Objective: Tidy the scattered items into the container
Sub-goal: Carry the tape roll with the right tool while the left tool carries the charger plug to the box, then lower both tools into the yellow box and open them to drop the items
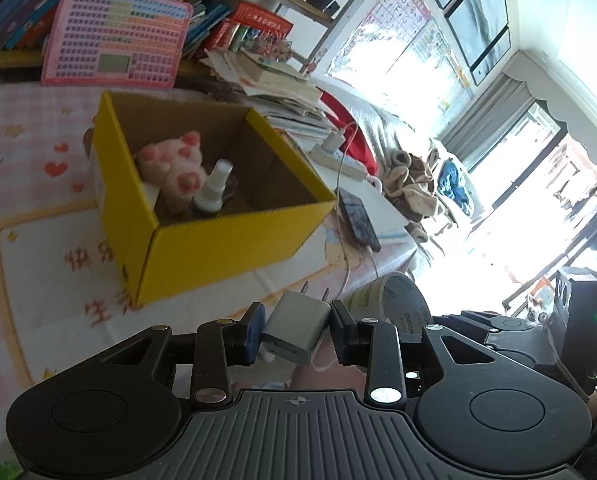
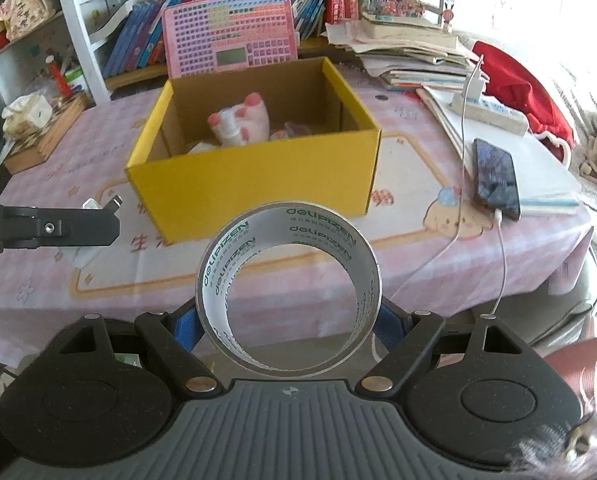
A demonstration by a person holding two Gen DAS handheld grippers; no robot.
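**Both grippers loaded, box ahead**

Left gripper [image 1: 297,330], bottom centre of left wrist view: fingers pinch a grey USB charger plug [image 1: 295,327], prongs pointing toward the yellow box [image 1: 226,236] at centre-left. Inside the box: pink-white plush toy [image 1: 173,160] w/ a small white spray bottle [image 1: 214,186] beside it. Right gripper [image 2: 288,322], bottom centre of right wrist view: fingers spread wide, clamped on a tape roll [image 2: 288,292] held upright, hole facing cam. Box sits on the pink surface [image 2: 418,256]; phone [image 2: 495,178] at right, on a cable.
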